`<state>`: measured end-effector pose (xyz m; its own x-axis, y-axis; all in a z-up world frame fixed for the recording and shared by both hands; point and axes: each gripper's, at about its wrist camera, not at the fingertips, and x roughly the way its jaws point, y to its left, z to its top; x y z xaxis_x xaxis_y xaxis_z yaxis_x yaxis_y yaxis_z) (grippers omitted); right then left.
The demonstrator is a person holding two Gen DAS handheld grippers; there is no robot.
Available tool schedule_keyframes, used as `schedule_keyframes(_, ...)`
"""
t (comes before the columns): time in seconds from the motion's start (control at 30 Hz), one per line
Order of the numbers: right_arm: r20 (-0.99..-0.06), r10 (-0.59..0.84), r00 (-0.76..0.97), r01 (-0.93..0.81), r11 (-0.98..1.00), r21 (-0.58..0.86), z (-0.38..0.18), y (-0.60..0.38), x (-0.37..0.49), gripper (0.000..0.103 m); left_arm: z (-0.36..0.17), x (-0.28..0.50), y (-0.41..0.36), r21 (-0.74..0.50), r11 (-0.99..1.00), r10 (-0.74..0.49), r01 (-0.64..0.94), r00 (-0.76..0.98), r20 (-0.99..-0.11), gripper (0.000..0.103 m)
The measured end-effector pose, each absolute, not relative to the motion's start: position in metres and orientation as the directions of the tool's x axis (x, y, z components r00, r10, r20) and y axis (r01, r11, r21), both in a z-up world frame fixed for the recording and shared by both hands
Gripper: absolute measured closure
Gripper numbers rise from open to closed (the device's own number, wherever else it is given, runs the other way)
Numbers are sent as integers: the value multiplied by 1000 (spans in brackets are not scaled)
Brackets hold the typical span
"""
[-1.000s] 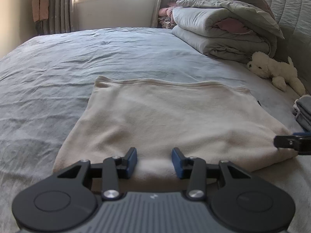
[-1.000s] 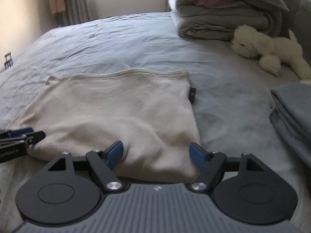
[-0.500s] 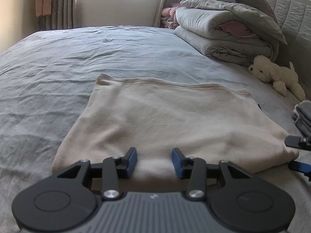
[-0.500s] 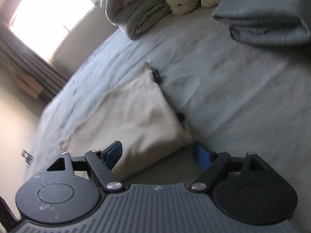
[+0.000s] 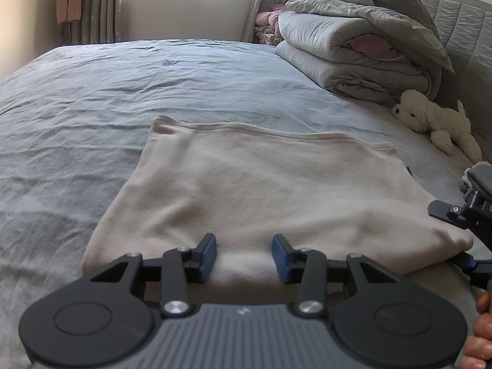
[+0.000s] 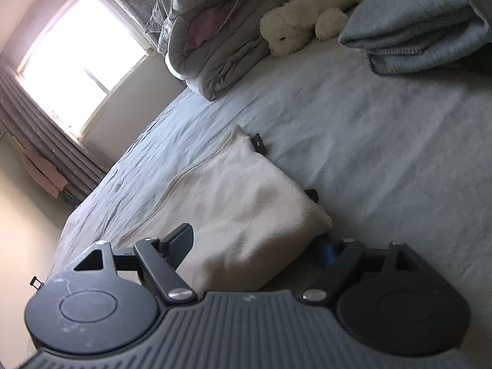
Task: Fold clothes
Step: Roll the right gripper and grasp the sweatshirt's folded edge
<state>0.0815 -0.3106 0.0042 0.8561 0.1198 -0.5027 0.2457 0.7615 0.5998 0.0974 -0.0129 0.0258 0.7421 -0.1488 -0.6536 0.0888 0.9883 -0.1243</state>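
Observation:
A cream fleece cloth (image 5: 261,184) lies folded flat on the grey-blue bed sheet (image 5: 92,98). My left gripper (image 5: 244,256) sits at the cloth's near edge, and a raised bump of cream cloth fills the gap between its blue pads. My right gripper (image 6: 255,243) is rolled on its side at the near right corner of the cloth (image 6: 233,203). One finger stands above that corner and one below, the jaws are closing, and the pads stay clear of the fabric. The left wrist view shows the right gripper (image 5: 452,240) straddling that corner.
A folded grey duvet stack (image 5: 353,52) and a white plush dog (image 5: 430,120) lie at the far right by the headboard. A folded grey-blue cloth (image 6: 430,15) rests right of the cream one. A person's fingers (image 5: 482,338) show at the lower right edge.
My right gripper has rolled onto its side and dropped to the cloth's near right corner, which now lies between its jaws. The left gripper and the cloth have stayed put.

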Motion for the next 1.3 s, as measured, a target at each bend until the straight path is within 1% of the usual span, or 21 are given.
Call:
schedule_keyframes(0.03, -506, 113, 855, 246, 772, 587, 5, -308, 83, 28, 26, 97, -14, -122, 989, -147, 88, 743, -653, 61)
schedule_keyframes(0.07, -515, 92, 852, 254, 788, 561, 6, -305, 84, 46, 26, 97, -14, -122, 989, -147, 88, 743, -653, 61)
schedule_keyframes(0.1, -521, 70, 851, 261, 804, 535, 7, -302, 84, 56, 26, 98, -14, -122, 989, -146, 87, 743, -653, 61)
schedule_keyframes(0.13, -519, 49, 854, 265, 816, 514, 8, -299, 83, 58, 26, 98, -14, -124, 988, -147, 87, 743, -653, 61)
schedule_keyframes(0.17, -508, 44, 860, 258, 822, 508, 9, -298, 83, 64, 26, 98, -14, -125, 988, -148, 87, 742, -653, 61)
schedule_keyframes(0.23, -487, 39, 872, 243, 831, 501, 11, -296, 81, 64, 26, 98, -14, -125, 988, -147, 86, 743, -653, 61)
schedule_keyframes(0.27, -482, 48, 875, 238, 824, 514, 12, -298, 81, 63, 26, 98, -14, -124, 989, -147, 86, 743, -653, 61)
schedule_keyframes(0.37, -499, 71, 863, 266, 776, 571, 6, -307, 82, 53, 26, 97, -15, -119, 989, -143, 87, 745, -652, 61)
schedule_keyframes(0.47, -502, 87, 861, 299, 710, 637, -5, -314, 79, 54, 26, 97, -15, -120, 989, -144, 86, 744, -652, 61)
schedule_keyframes(0.63, -494, 94, 865, 289, 711, 642, -1, -312, 77, 52, 26, 98, -14, -120, 989, -144, 86, 744, -653, 61)
schedule_keyframes(0.7, -492, 80, 867, 281, 736, 616, 3, -309, 78, 63, 26, 98, -15, -120, 989, -144, 86, 743, -654, 61)
schedule_keyframes(0.73, -488, 71, 870, 276, 751, 600, 7, -307, 79, 64, 26, 98, -14, -120, 989, -144, 86, 743, -654, 61)
schedule_keyframes(0.83, -468, 65, 881, 248, 780, 575, 15, -302, 78, 65, 26, 98, -14, -118, 989, -143, 86, 743, -654, 61)
schedule_keyframes(0.9, -464, 68, 883, 235, 793, 563, 18, -300, 79, 62, 26, 98, -14, -116, 989, -142, 87, 743, -654, 61)
schedule_keyframes(0.97, -495, 72, 866, 268, 769, 580, 9, -303, 82, 58, 26, 98, -14, -115, 989, -142, 88, 743, -654, 61)
schedule_keyframes(1.03, -523, 84, 848, 304, 732, 610, -2, -309, 83, 57, 26, 98, -14, -116, 989, -143, 87, 743, -654, 61)
schedule_keyframes(1.07, -517, 91, 851, 304, 718, 626, -4, -312, 83, 58, 26, 98, -14, -117, 989, -143, 87, 742, -655, 61)
schedule_keyframes(1.1, -514, 94, 853, 298, 721, 626, -2, -312, 83, 59, 26, 98, -14, -117, 989, -143, 88, 742, -655, 61)
schedule_keyframes(1.17, -489, 90, 867, 276, 731, 624, 6, -312, 81, 68, 26, 97, -14, -114, 989, -142, 89, 742, -655, 61)
schedule_keyframes(1.2, -480, 86, 873, 267, 739, 619, 9, -311, 80, 71, 26, 97, -14, -109, 990, -140, 91, 743, -655, 61)
schedule_keyframes(1.3, -473, 81, 877, 255, 755, 604, 15, -309, 81, 72, 26, 96, -17, -91, 991, -132, 97, 746, -653, 61)
